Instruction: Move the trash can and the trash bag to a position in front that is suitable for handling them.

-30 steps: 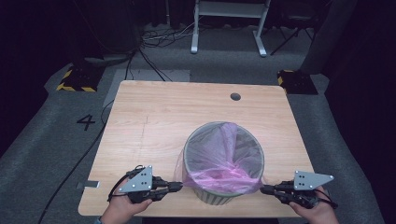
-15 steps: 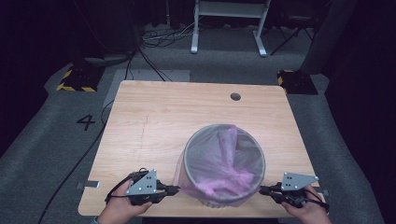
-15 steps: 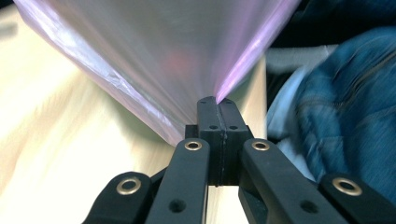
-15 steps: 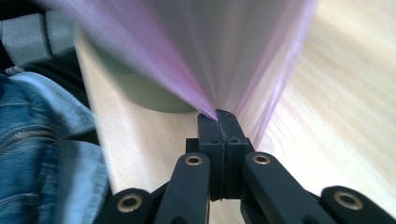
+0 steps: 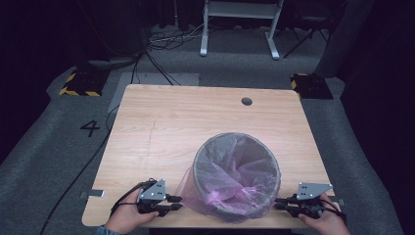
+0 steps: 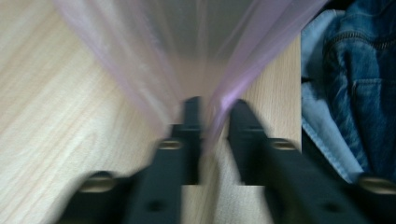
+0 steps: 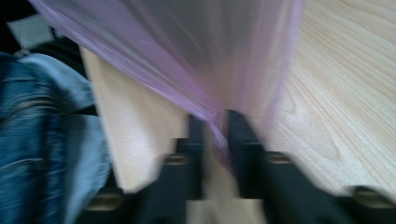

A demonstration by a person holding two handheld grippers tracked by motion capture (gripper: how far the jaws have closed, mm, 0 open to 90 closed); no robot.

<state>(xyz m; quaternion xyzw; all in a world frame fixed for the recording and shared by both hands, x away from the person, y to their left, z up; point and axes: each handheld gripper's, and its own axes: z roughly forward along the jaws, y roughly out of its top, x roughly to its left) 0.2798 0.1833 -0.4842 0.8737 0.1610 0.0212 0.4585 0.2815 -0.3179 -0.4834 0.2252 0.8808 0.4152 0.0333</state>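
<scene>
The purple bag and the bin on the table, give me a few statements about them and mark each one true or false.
1. The purple bag is draped over the rim of the grey bin. True.
2. The bin lies tipped on its side. False: it stands upright on the wooden table.
3. The left gripper and right gripper are on opposite sides of the bin. True.
4. The bin stands at the table's far edge. False: it is near the person's edge.
</scene>
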